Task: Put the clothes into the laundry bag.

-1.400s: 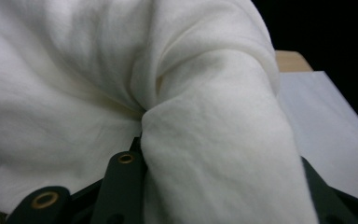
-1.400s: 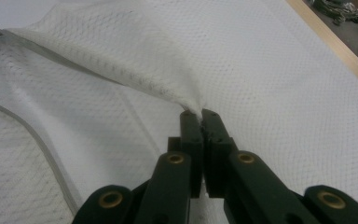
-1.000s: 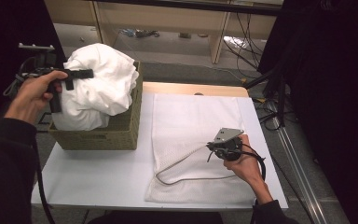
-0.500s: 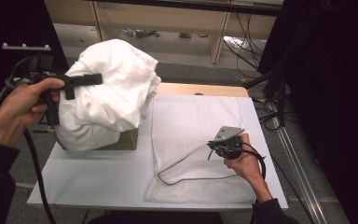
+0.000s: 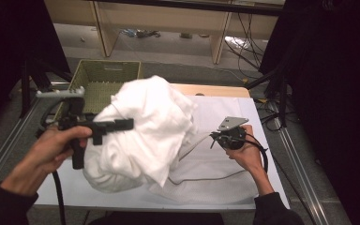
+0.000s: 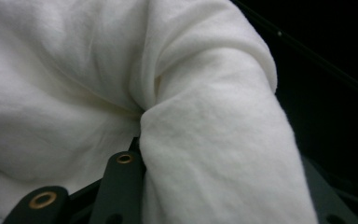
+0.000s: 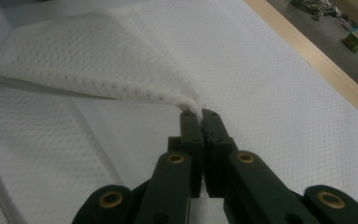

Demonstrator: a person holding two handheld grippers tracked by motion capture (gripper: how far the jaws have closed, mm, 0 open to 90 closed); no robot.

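A big white cloth bundle [image 5: 150, 126] hangs above the table's left half, with my left gripper [image 5: 130, 123] shut on its left side. In the left gripper view the soft cloth [image 6: 74, 79] bulges over the jaws, and the left gripper [image 6: 140, 145] bites a fold of it. A second white mesh cloth [image 5: 243, 112] lies spread flat on the table. My right gripper [image 5: 214, 136] is shut on a raised fold of it near its middle. In the right gripper view the right gripper [image 7: 199, 112] pinches that lifted mesh cloth [image 7: 121, 65].
A green woven basket [image 5: 104, 74] stands at the back left of the white table [image 5: 61, 192], its inside showing. A cable [image 5: 206, 178] trails across the mesh cloth. A wooden strip [image 5: 215, 90] edges the table's far side. Metal rails run along both sides.
My left gripper has lifted the white bundle out of the basket and carried it right, over the table and the spread cloth. The right gripper has stayed about where it was.
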